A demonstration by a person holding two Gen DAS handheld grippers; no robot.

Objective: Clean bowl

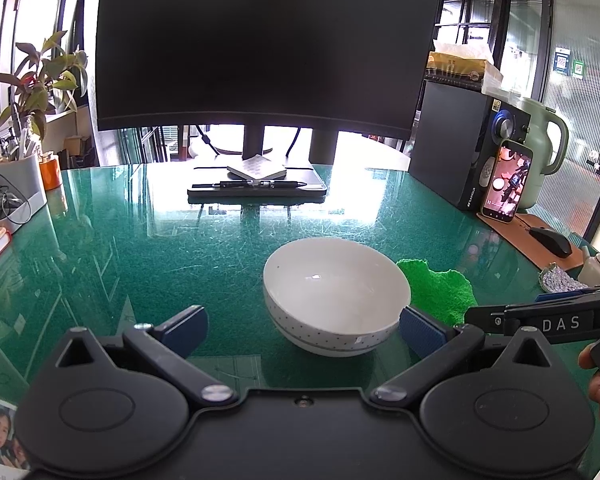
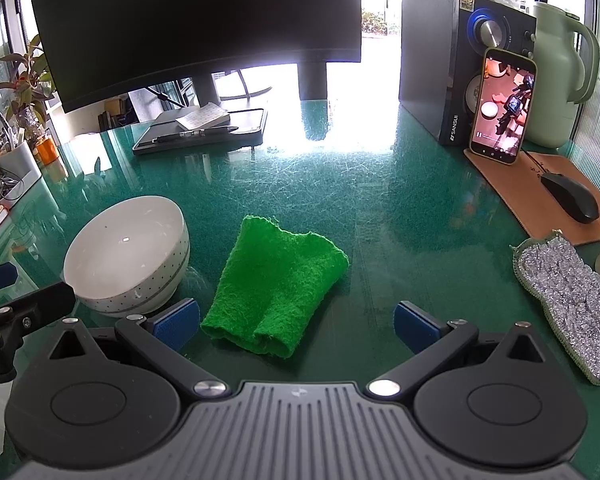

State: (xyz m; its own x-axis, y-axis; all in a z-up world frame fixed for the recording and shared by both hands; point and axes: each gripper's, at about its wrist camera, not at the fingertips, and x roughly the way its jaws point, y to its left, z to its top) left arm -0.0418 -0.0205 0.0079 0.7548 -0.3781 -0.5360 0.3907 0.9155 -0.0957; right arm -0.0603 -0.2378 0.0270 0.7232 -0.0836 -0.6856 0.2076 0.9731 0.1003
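Both grippers are hanging released above the green table, holding nothing. Your left gripper is spreading its jaws around the near side of the white bowl, with the right pad almost touching it. Your right gripper is facing the folded green cloth, lying just right of the bowl.

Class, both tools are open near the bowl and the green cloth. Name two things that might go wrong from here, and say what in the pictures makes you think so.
1. The bowl sits on a smooth glass top; the open left tool might push it away instead of gripping it.
2. The cloth lies folded; the open right tool may catch only one layer.
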